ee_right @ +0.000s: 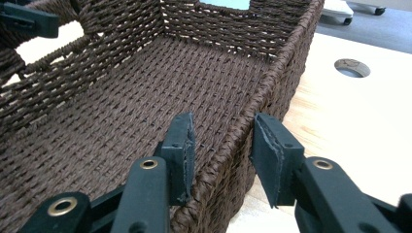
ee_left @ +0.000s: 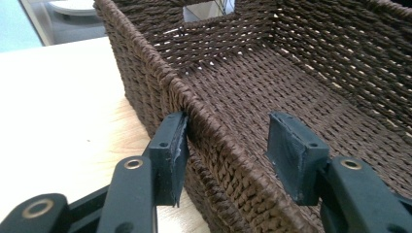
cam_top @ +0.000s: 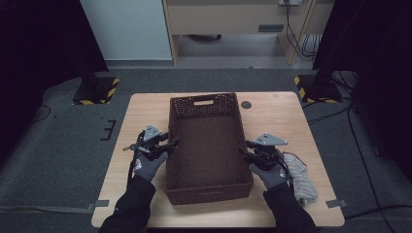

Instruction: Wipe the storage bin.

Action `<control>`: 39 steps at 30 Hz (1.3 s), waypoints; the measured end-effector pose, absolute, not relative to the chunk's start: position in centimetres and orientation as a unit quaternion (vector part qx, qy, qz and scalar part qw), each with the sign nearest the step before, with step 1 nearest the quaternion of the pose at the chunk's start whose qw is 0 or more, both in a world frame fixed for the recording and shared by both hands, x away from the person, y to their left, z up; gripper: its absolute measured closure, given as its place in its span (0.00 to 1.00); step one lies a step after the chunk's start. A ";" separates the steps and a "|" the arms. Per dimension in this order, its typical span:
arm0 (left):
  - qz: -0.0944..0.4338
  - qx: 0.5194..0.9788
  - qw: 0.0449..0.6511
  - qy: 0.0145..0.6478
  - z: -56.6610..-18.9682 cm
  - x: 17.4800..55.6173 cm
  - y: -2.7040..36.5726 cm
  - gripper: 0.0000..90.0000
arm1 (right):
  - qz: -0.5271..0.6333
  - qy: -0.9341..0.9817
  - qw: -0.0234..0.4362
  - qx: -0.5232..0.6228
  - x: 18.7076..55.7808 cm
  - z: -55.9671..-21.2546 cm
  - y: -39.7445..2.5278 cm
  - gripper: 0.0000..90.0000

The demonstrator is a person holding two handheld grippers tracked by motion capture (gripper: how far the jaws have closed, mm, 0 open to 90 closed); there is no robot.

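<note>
A dark brown woven basket (cam_top: 209, 191) sits lengthwise mid-table, with nothing inside it. My left gripper (cam_top: 168, 144) straddles its left long wall (ee_left: 214, 131). In the left gripper view the left gripper (ee_left: 228, 131) is open: the outer pad (ee_left: 175, 145) touches the wall's outside, while the inner pad (ee_left: 291, 150) stands clear inside. My right gripper (cam_top: 245, 148) straddles the right long wall (ee_right: 228, 145). In the right gripper view the right gripper (ee_right: 222, 141) has one pad (ee_right: 182, 145) inside and the other outside, both pressed on the rim.
A pale bundled rope or cloth (cam_top: 300, 177) lies on the wooden table (cam_top: 145, 111) just right of my right hand. A round cable hole (cam_top: 246, 104) is near the basket's far right corner. Black stands with striped bases flank the table's far side.
</note>
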State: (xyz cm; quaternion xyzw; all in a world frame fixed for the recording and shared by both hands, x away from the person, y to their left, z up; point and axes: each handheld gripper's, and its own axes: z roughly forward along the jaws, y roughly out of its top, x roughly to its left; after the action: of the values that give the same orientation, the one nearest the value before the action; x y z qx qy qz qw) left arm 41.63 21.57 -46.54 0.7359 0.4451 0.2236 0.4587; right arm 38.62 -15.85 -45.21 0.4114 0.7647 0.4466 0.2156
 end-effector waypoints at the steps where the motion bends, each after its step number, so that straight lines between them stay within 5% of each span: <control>1: 0.225 0.734 0.459 0.447 -46.5 41.6 21.6 0.52 | 0.445 0.765 0.220 0.411 38.5 -45.2 -15.8 0.68; 14: 0.215 0.736 0.458 0.450 -46.6 40.4 22.3 0.48 | 0.451 0.758 0.231 0.410 37.4 -44.2 -15.6 0.57; 30: 0.206 0.732 0.470 0.448 -46.8 41.2 22.2 0.57 | 0.460 0.751 0.207 0.427 38.6 -45.2 -15.7 0.67; 39: 0.210 0.738 0.459 0.448 -46.6 40.9 22.1 0.58 | 0.451 0.753 0.207 0.432 38.1 -44.9 -15.6 0.63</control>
State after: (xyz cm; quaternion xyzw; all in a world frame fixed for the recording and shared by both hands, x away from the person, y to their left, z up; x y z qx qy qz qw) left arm 40.94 22.12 -46.56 0.7384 0.4477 0.2095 0.4588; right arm 38.09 -15.58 -44.88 0.4316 0.7533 0.4508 0.2072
